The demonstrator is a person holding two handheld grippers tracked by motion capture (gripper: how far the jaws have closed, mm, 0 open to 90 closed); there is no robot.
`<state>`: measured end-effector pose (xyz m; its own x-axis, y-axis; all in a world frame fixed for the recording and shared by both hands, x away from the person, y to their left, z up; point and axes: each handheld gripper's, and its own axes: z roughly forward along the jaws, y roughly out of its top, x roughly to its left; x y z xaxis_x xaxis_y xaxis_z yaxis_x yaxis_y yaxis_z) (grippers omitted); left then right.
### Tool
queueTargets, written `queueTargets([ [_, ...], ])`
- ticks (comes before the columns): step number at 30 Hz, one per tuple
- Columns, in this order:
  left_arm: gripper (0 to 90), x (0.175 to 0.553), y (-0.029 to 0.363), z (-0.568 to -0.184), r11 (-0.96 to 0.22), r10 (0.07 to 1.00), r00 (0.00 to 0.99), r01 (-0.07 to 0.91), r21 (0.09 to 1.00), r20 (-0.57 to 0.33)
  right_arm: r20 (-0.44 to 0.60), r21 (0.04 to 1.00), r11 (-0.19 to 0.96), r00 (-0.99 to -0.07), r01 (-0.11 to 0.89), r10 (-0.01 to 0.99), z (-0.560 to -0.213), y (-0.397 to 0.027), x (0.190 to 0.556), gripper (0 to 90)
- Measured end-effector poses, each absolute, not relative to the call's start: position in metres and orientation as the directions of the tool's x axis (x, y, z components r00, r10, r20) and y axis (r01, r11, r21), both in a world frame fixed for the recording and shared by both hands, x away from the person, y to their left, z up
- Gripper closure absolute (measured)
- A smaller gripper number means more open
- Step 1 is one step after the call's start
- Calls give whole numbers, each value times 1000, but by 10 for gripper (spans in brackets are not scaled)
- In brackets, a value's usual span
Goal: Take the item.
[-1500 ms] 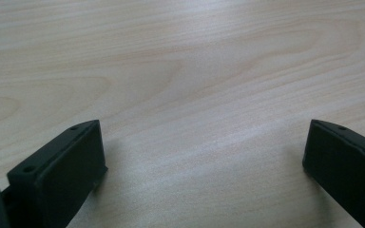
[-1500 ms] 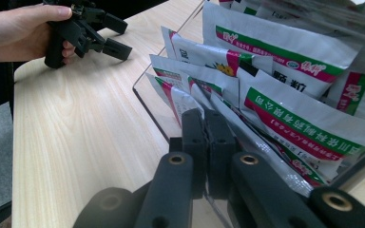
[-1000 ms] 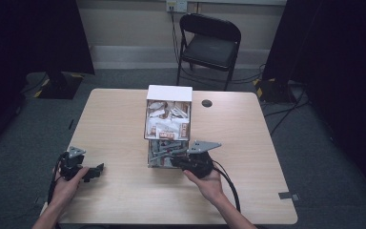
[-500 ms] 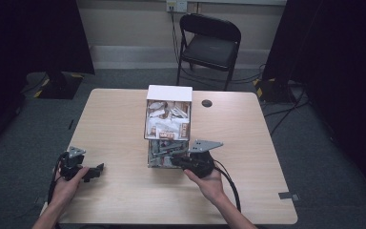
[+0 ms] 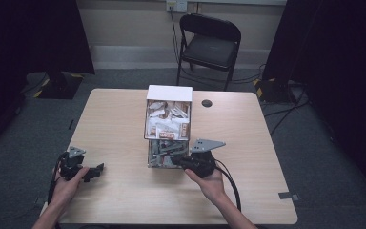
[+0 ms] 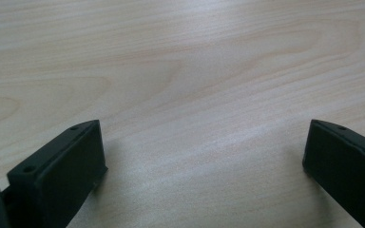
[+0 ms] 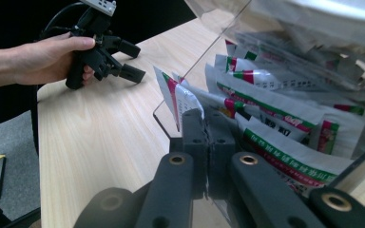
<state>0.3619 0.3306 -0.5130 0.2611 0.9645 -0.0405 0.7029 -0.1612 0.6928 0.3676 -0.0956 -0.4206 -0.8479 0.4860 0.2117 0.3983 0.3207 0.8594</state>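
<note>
Light wooden table (image 5: 124, 119). A clear plastic two-tier dispenser box (image 5: 167, 126) with a white top stands near the table's centre, slightly toward the far edge. Its upper tier holds white-and-brown sachets. Its lower tier, open toward the near edge, holds white sachets with green and red stripes (image 7: 285, 118).

Right gripper (image 5: 183, 162): held at the mouth of the lower tier, nearer the table's near edge than the far one. In the right gripper view the two black jaws are pressed flat together, clenched. Their tips sit right at the front sachets, just inside the clear wall (image 7: 190, 71). Whether a sachet edge is pinched between the pads I cannot tell, as the tips cover that spot.

Left gripper (image 5: 94, 171): close to the near left corner of the table, well apart from the box. Jaws spread wide, released, bare wood between them in the left gripper view (image 6: 204, 156).
</note>
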Motion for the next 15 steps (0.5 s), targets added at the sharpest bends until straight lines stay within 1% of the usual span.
queueTargets([
  [15,0,362,331,-513,-161,965,261,703,693,-40,208,870,302,-847,388,488,-413,-100,366,891],
])
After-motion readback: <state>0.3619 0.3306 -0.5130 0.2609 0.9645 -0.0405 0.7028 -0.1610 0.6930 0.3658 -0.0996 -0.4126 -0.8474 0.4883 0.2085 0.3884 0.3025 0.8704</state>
